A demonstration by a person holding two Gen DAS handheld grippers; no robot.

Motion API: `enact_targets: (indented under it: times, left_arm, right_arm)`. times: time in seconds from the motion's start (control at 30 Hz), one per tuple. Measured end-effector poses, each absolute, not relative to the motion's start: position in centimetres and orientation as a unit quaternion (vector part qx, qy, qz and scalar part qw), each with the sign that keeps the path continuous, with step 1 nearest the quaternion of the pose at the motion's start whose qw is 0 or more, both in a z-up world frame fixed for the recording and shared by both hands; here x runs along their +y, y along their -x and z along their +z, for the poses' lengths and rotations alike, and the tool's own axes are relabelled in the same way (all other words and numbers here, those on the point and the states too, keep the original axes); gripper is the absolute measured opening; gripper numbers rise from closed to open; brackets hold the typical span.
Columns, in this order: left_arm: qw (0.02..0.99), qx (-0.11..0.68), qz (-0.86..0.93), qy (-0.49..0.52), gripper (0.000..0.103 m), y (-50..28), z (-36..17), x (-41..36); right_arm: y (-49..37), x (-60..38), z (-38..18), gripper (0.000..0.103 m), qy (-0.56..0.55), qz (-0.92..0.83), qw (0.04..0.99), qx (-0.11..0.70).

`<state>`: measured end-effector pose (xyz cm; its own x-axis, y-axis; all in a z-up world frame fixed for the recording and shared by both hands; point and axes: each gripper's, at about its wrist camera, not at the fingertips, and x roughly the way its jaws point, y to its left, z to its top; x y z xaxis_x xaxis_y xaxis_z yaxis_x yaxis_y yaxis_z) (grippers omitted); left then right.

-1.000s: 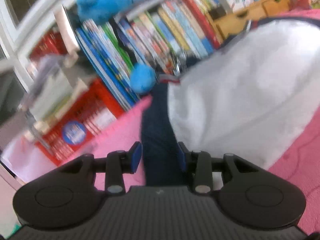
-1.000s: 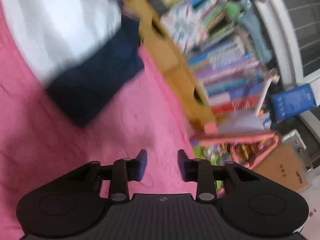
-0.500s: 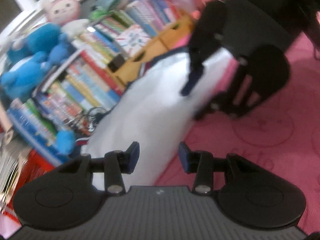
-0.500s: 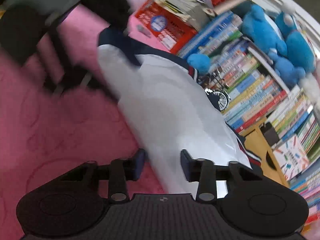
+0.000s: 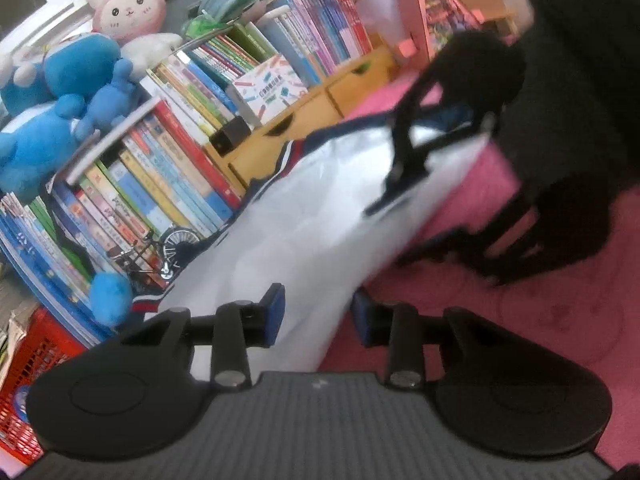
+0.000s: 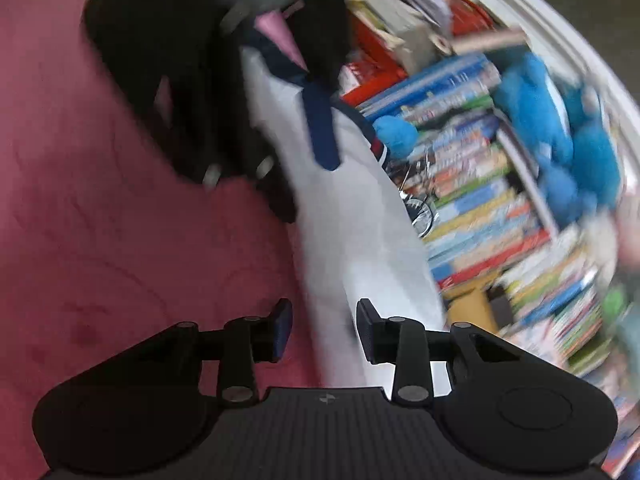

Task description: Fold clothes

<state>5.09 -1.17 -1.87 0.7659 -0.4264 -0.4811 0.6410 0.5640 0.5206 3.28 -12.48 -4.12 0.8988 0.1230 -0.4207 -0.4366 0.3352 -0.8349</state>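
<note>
**Both grippers at the near edge of the shirt**

The white shirt is lying on the pink blanket, stretching away toward the books. Its near edge is sitting between the blue pads of the left gripper and the right gripper — both are closing, neither clamped yet. The right-wrist view is blurring the far end, where dark shapes are covering part of the shirt.

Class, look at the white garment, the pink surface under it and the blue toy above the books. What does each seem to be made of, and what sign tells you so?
White garment: thin woven or knit cloth, matte; it lies in soft creases, with navy striped trim.
Pink surface: probably a soft quilted or embossed fabric cover; faint raised patterns show.
Blue toy: plush, fuzzy and rounded.
</note>
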Motion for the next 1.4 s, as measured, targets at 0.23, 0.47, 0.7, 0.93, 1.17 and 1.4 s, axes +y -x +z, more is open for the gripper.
enact_targets:
  times: [0.23, 0.47, 0.7, 0.93, 1.17, 1.4]
  left_arm:
    - [0.823, 0.113, -0.295, -0.473, 0.011, -5.1, -4.8, -4.7]
    - [0.797, 0.170, -0.254, -0.522, 0.005, -6.9, -6.5, -0.8]
    - [0.813, 0.217, -0.228, -0.490, 0.005, -7.4, -5.2, 3.7]
    - [0.832, 0.242, -0.239, -0.438, 0.001, -8.3, -4.5, 4.8]
    - [0.856, 0.293, -0.241, -0.351, 0.004, -10.1, -3.1, 5.7]
    - [0.862, 0.279, -0.243, -0.346, 0.006, -9.7, -3.2, 6.2]
  right_arm:
    - [-5.2, -11.9, -3.8, 0.017, 0.570, 0.179, 0.793, 0.118]
    - [-4.9, -17.3, -5.9, 0.006, 0.615, 0.136, 0.756, 0.176]
    - [-4.0, -27.6, -6.5, 0.010, 0.612, 0.064, 0.749, 0.245]
    - [-1.0, -22.4, -1.8, 0.060, 0.541, 0.126, 0.801, 0.225]
    - [-2.6, -6.9, -2.7, 0.040, 0.484, 0.263, 0.827, 0.116]
    - [-4.7, -10.2, -5.5, 0.014, 0.545, 0.201, 0.804, 0.132]
